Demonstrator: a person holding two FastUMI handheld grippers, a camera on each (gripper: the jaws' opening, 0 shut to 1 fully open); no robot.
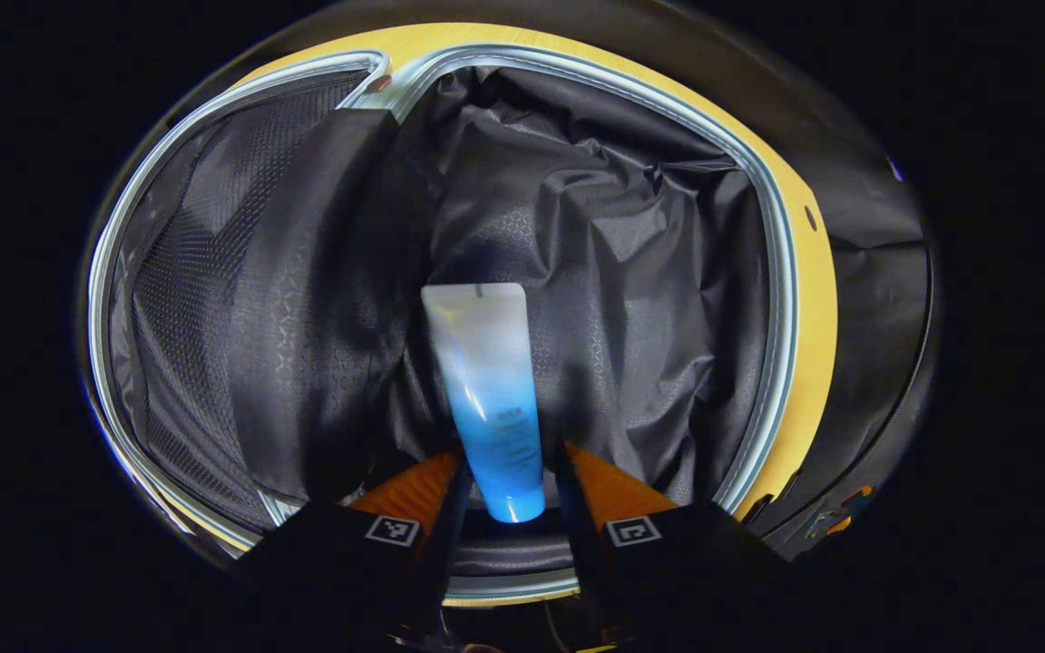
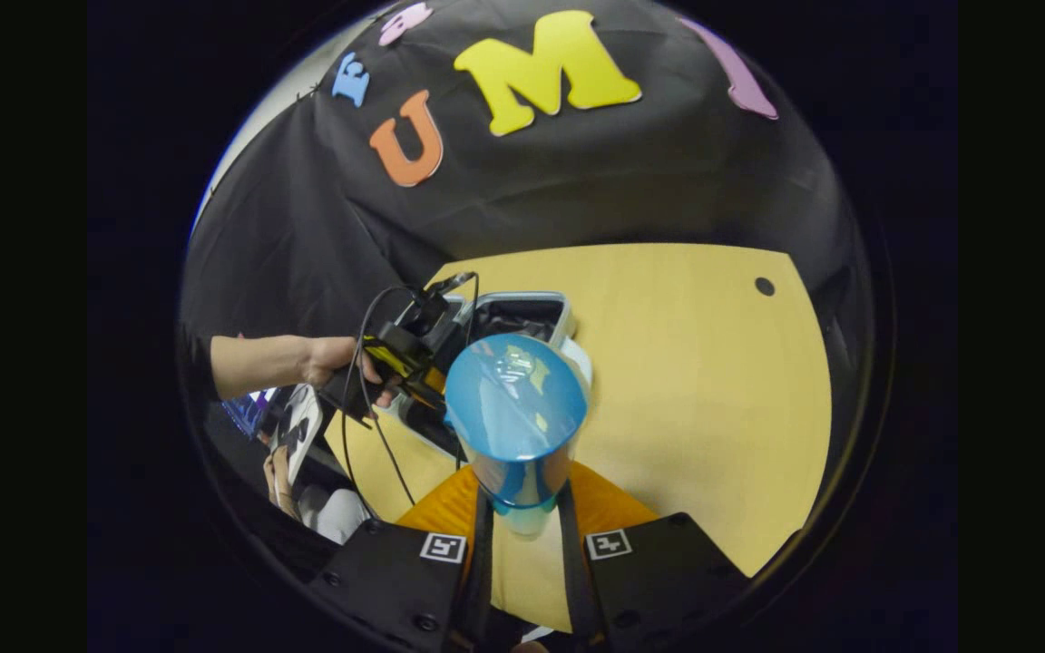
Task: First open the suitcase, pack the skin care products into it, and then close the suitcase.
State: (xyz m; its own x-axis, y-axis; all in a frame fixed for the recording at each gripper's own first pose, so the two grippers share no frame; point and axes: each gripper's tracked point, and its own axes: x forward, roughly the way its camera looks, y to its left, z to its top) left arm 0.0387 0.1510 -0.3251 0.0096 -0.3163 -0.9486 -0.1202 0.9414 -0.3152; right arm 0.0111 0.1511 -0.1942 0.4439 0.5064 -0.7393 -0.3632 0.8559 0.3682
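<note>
In the left gripper view, the left gripper (image 1: 509,494) points down into the open suitcase (image 1: 786,299), whose pale zip rim rings the picture from 7 o'clock over the top to 4 o'clock. Between its fingers stands a tube (image 1: 489,390), white at the far end and blue near the cap. The cap end sits low at 6 o'clock, and the flat crimped end points toward 12. Both fingers press the tube's lower sides, so this tool holds the tube. The tube hangs over the dark crumpled lining (image 1: 631,272) of the right half of the case. A mesh divider (image 1: 187,299) covers the other half, from 8 to 10 o'clock. I cannot tell whether the tube touches the lining.

In the right gripper view, the right gripper (image 2: 522,521) grips a blue bottle (image 2: 515,413) by its narrow lower part, one finger on each side. The wide rounded end faces the camera at the centre. This bottle is above the yellow table (image 2: 713,381), well apart from the case. The suitcase (image 2: 522,313) lies on the table just past the bottle, toward 11 o'clock, with its lid open. A hand (image 2: 341,363) at 9 o'clock holds the other gripper over the case, a black cable (image 2: 368,399) looping down from it.
</note>
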